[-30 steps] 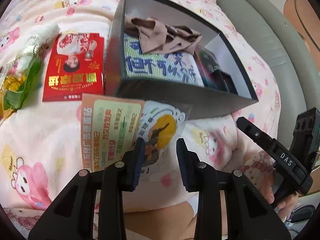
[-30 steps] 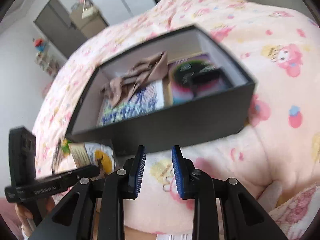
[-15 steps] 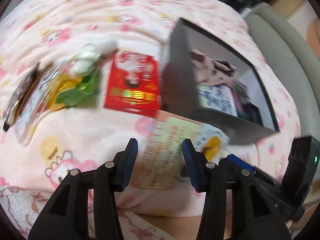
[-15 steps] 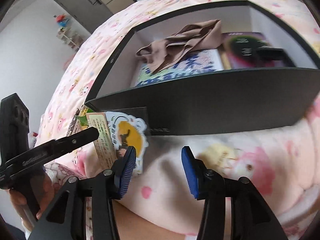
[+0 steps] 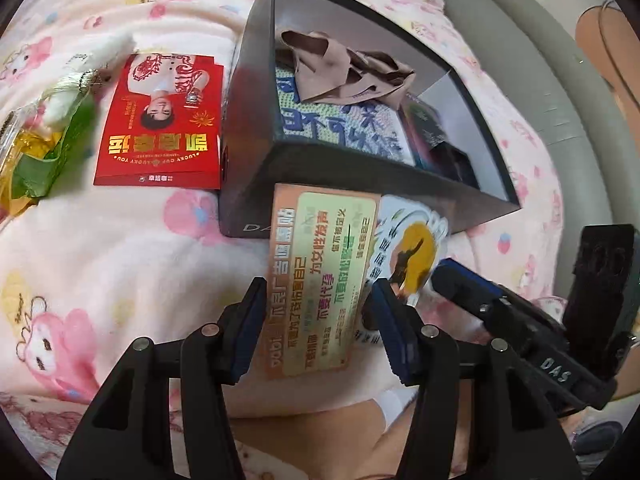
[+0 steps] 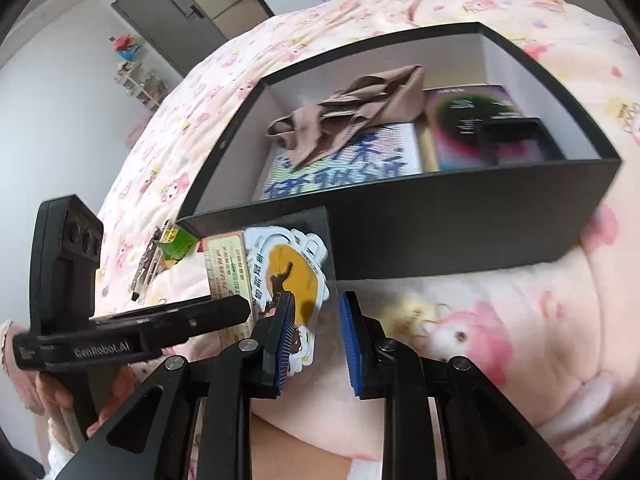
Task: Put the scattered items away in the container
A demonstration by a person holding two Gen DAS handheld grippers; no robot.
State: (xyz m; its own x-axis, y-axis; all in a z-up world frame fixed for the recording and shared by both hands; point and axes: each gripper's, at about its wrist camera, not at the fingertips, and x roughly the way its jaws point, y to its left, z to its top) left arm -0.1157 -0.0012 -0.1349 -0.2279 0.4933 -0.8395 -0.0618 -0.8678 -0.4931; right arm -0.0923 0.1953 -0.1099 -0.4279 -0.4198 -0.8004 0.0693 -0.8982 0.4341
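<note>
Left wrist view shows me a bed covered by a pink cartoon-print blanket (image 5: 100,264), soft and puffy, so anything flat on it has give underneath. A black open box (image 5: 256,128), the container, sits on the blanket and already holds a beige cloth (image 5: 340,72), a blue-lettered pad and a dark booklet. Against the box's near wall leans the sticker sheet (image 5: 320,280), a thin card in a clear sleeve; I judge it light, bendy and slick, best pinched by its near edge rather than its face. Beyond it to the left lie a red envelope (image 5: 160,120) and a crinkly green packet (image 5: 44,144), both flat and light, still outside the box. My left gripper (image 5: 316,320) points steeply down with its fingers apart and opening, straddling the sheet's near end without pressing it. My right gripper (image 6: 316,336) also slopes downward from the other side, its fingers closing; in the right wrist view one pad overlaps the sheet's round sun picture, yet a clear gap remains, so I read no grip there.
</note>
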